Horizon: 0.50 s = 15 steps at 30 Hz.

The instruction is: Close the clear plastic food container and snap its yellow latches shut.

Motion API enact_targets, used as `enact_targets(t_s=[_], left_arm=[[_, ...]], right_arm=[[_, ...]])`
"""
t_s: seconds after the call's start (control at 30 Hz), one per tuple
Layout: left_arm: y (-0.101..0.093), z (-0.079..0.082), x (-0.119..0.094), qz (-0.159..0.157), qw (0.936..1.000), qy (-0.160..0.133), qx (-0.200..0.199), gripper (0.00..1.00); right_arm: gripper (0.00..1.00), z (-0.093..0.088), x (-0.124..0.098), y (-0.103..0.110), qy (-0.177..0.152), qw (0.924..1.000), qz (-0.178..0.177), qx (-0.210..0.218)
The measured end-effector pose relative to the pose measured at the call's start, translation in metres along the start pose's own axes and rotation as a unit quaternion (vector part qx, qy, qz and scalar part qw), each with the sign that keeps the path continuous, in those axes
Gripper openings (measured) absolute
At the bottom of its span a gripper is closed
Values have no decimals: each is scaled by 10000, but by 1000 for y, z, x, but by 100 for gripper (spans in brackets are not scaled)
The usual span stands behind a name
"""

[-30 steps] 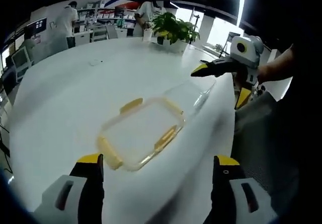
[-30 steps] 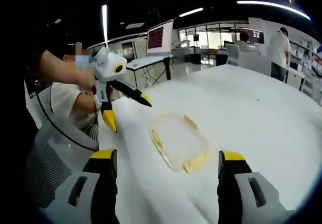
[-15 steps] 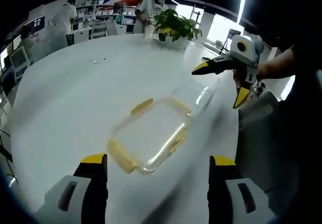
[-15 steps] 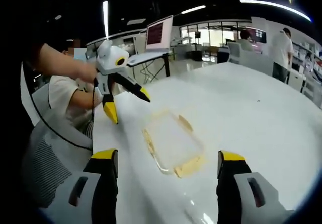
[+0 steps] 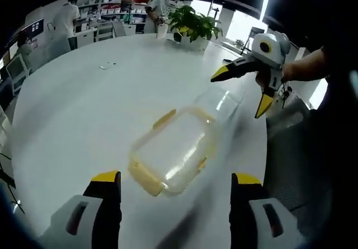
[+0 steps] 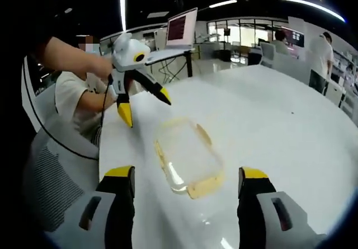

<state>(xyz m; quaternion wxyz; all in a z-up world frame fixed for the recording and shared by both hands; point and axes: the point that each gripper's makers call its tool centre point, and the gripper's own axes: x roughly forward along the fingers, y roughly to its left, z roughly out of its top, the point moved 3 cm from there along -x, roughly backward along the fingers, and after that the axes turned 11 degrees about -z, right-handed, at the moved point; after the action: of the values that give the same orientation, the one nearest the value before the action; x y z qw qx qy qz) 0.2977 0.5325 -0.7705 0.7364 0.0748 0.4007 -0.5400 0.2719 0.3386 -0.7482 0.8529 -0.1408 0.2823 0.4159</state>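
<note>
Lying on the white desk, the clear container sits between both claws, left claw and right claw gaping wide, empty. Pressing one yellow latch unevenly could skid it across the slick surface.

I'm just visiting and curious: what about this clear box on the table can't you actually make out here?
- Food container, left gripper view: motion blur; lid seating unclear.
- Yellow latches, right gripper view: smeared; snapped or loose, unclear.
- Clear piece beyond the container, left gripper view: transparent, glare; shape unreadable.
- Small items on the table: too small.
</note>
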Motion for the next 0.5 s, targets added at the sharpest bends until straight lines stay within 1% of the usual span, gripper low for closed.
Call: enact_targets(t_s=[0.1,0.2,0.27,0.4,0.5], left_arm=[[2,-3,2,-61,9997,211,125,73],[4,-3,3,-74,9991,332,248,74],[5,-3,4,-77,9989,375,284,74],[8,-1,7,-115,9984,427,338,74],[11,0,8,-119,9982,455,382,74]], right_arm=[[74,-1,4,0,68,10000,43,-54],[74,-3,8,1,179,9996,113,-185],[74,-6,10,1,294,9991,168,-270],[73,-5,12,-2,319,9987,173,-354],[71,-5,15,-6,396,9982,159,-411]])
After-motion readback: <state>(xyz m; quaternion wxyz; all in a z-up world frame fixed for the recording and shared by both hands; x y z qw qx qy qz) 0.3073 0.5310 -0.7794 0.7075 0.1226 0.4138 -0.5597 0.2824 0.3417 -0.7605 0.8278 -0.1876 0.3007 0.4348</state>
